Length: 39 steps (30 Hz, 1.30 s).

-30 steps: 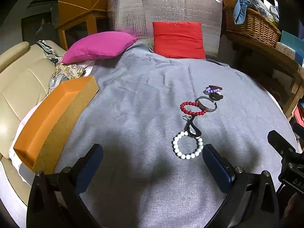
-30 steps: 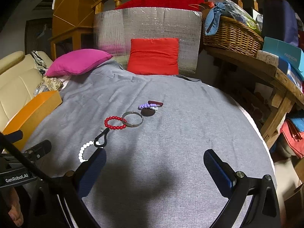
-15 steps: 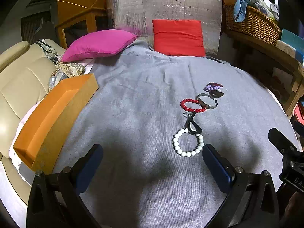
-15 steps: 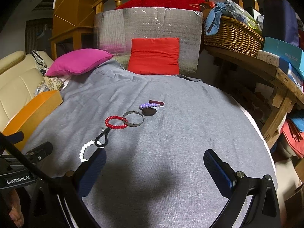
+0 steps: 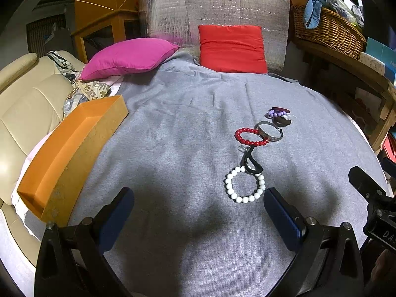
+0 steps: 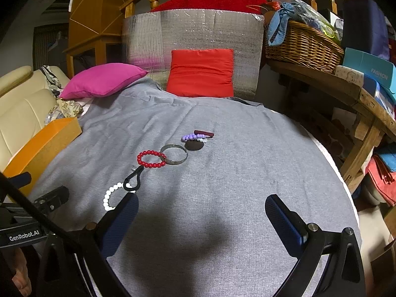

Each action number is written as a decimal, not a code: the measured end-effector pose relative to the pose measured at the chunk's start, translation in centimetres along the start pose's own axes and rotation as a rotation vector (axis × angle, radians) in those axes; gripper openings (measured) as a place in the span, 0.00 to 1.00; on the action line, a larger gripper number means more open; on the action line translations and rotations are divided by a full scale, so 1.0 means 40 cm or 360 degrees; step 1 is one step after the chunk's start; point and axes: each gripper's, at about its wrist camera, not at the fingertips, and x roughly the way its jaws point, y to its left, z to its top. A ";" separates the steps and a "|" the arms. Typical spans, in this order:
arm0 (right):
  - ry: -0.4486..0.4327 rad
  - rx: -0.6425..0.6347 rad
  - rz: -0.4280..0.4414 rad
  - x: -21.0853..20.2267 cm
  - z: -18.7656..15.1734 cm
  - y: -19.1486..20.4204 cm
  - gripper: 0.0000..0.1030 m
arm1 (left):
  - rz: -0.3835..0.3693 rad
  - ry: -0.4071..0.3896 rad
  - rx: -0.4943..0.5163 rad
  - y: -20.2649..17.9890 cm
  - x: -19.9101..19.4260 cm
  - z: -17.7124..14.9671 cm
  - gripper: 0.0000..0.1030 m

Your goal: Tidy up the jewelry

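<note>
Jewelry lies in a row on the grey cloth [image 5: 178,148]: a white bead bracelet [image 5: 245,185] [image 6: 110,196], a black loop [image 5: 252,161] [image 6: 133,180], a red bead bracelet [image 5: 249,136] [image 6: 150,159], a silver bangle [image 5: 270,131] [image 6: 174,154], a purple bead bracelet [image 5: 275,112] [image 6: 191,137] with a dark oval piece [image 6: 195,145]. An open orange box [image 5: 66,153] [image 6: 42,146] sits at the left edge. My left gripper [image 5: 198,210] is open and empty, just short of the white bracelet. My right gripper [image 6: 200,217] is open and empty, right of the row.
A pink cushion [image 5: 128,58] and a red cushion [image 5: 232,49] lie at the far end before a silver panel [image 5: 212,10]. A cream sofa [image 5: 27,104] is at the left. A wooden shelf [image 6: 346,91] with a wicker basket [image 6: 302,47] stands at the right.
Both grippers have barely shifted; the left view has crept slightly back from the jewelry. Nothing was taken hold of or moved.
</note>
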 end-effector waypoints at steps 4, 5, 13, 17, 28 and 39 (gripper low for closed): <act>-0.0001 0.0001 0.0002 -0.001 0.000 0.000 1.00 | 0.0000 -0.0001 -0.0001 -0.001 0.000 0.000 1.00; -0.0002 0.0001 0.0003 -0.001 0.000 -0.001 1.00 | 0.0002 -0.0002 0.0001 -0.001 0.000 -0.001 1.00; -0.0001 -0.0001 0.0004 -0.001 0.001 -0.002 1.00 | 0.0003 -0.0004 0.0006 -0.002 -0.002 0.000 1.00; -0.0003 0.0000 0.0003 0.000 0.002 0.000 1.00 | 0.0003 -0.0012 0.0006 -0.003 -0.005 0.002 1.00; -0.0010 -0.0006 0.0009 -0.002 0.006 0.004 1.00 | 0.0005 -0.0012 0.0005 -0.006 -0.004 0.001 1.00; 0.0079 0.0161 0.0148 0.048 0.028 -0.070 1.00 | 0.0010 0.0114 -0.0124 0.070 0.063 -0.017 1.00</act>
